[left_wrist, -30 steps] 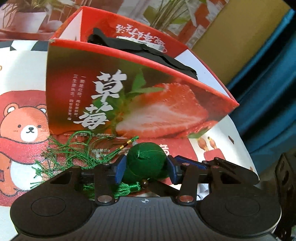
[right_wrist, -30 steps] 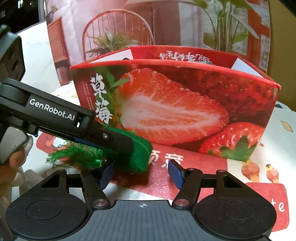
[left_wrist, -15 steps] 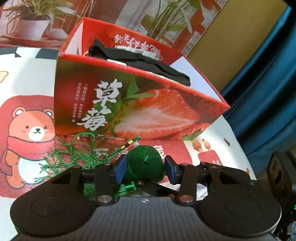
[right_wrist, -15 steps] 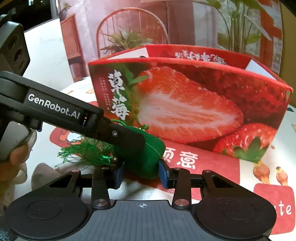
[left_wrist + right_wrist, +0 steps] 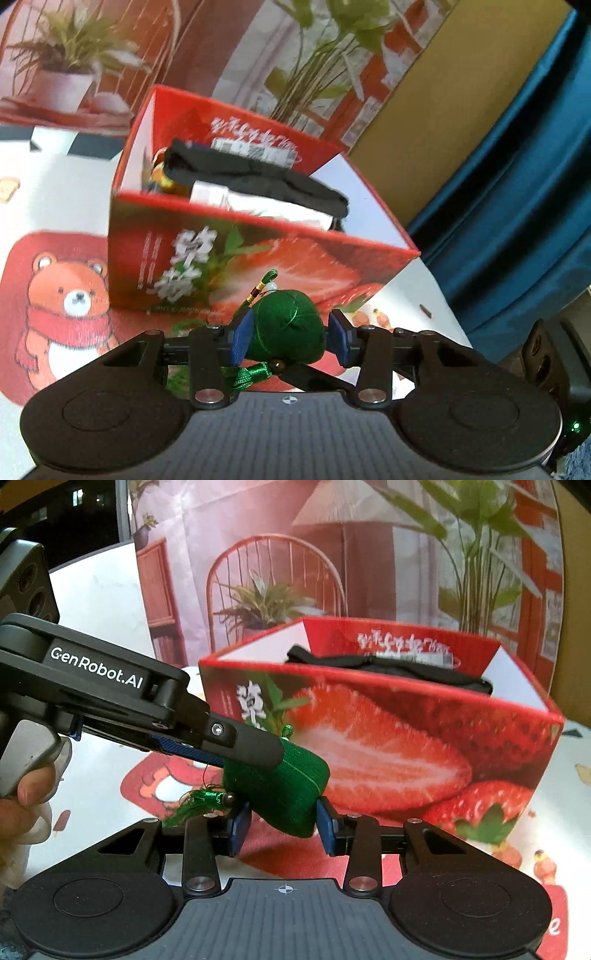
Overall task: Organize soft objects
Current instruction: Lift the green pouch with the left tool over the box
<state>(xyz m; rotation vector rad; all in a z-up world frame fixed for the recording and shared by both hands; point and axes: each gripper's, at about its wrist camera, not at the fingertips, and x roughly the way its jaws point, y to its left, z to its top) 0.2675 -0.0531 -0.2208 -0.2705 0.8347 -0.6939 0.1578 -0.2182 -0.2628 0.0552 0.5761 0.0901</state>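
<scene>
Behind everything, a printed backdrop (image 5: 280, 554) with a chair and potted plants is seen, and a blue curtain (image 5: 517, 206) is seen at the right in the left wrist view. Below, the table is covered by a white cloth (image 5: 55, 206) printed with a bear and red patches. On this cloth a red strawberry box (image 5: 388, 746) is placed, open at the top. Inside it, a black fabric piece (image 5: 266, 181) is laid across, with something white under it; a small golden thing in the far corner cannot be identified.

In front of the box, above the cloth, a green stuffed ornament (image 5: 286, 326) is held up by both grippers at once. It is grasped by the left gripper (image 5: 290, 334), with the blue pads pressed on its two sides. In the right wrist view the same ornament (image 5: 284, 794) is clamped also by the right gripper (image 5: 282, 825), whose jaws have just been closing, and the pads are now against its lower part. A green tassel (image 5: 192, 805) with a dark bead is hanging from the ornament, at the left side. A person's hand (image 5: 22, 801) is seen at the handle of the left gripper.
</scene>
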